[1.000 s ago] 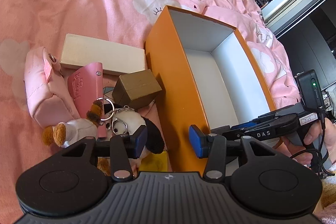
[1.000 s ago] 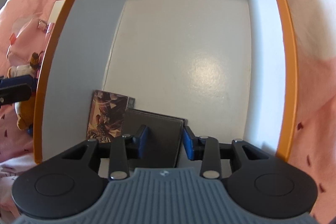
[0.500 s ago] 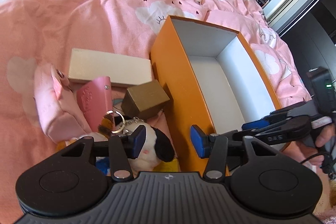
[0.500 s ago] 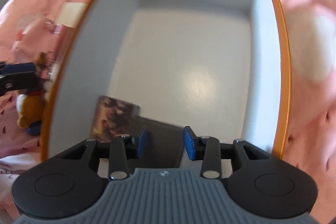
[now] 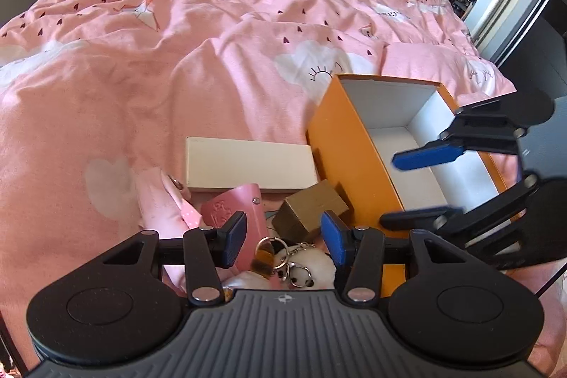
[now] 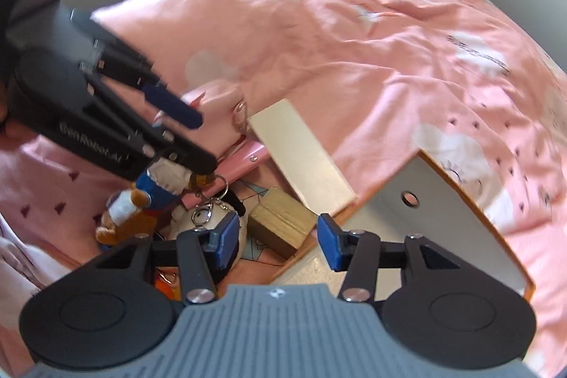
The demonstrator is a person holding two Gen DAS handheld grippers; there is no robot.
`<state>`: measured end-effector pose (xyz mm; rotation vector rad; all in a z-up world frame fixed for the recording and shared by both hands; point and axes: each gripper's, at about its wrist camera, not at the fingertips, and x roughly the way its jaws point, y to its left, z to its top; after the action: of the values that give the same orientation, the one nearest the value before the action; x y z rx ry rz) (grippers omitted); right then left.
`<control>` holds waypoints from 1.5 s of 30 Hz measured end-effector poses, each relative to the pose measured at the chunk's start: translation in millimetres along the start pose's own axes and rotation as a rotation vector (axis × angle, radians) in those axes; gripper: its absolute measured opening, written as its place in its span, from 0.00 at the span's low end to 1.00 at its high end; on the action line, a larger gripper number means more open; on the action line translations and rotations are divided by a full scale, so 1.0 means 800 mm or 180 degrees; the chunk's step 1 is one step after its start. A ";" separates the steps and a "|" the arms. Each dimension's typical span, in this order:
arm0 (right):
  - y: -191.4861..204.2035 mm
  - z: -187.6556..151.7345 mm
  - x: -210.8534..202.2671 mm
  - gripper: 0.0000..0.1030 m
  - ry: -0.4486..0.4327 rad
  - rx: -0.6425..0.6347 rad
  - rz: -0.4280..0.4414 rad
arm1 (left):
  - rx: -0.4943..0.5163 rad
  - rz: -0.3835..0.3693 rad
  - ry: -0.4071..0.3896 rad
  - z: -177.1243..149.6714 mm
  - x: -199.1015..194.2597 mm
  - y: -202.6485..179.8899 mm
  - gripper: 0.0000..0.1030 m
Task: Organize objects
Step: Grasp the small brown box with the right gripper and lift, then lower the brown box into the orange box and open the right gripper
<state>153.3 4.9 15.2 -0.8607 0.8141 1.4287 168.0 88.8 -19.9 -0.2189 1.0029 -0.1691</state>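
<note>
Setting: a pink duvet (image 5: 149, 66), with loose items heaped just left of an open orange box (image 5: 349, 165).
Left gripper (image 5: 283, 238): jaws about half open and empty, hanging over the near end of the heap.
Right gripper (image 6: 274, 241): jaws have just been opening, nothing between them; it hangs over the near left rim of the box, angled toward the heap.
Heap: a plush keychain (image 5: 308, 266) nearest; a gold block (image 6: 281, 225) against the box wall; a pink wallet (image 5: 234, 218) and pink pouch (image 5: 159, 201) to the left; a long cream box (image 5: 248, 163) at the far side.
Key relation: the plush keychain lies directly beneath the left gripper's gap, so that hand looks nearer; the gold block lies just ahead of the right.
Long axis: the cream box runs left to right, ending near the box wall.
</note>
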 end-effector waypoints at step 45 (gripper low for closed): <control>0.014 0.026 0.013 0.52 0.0263 -0.1086 0.0061 | 0.0485 -0.0628 -0.0098 -0.016 -0.008 -0.019 0.48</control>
<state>141.5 28.3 15.7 -1.1796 0.6494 1.5834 153.4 74.6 -17.3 -0.1803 0.9324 -0.4193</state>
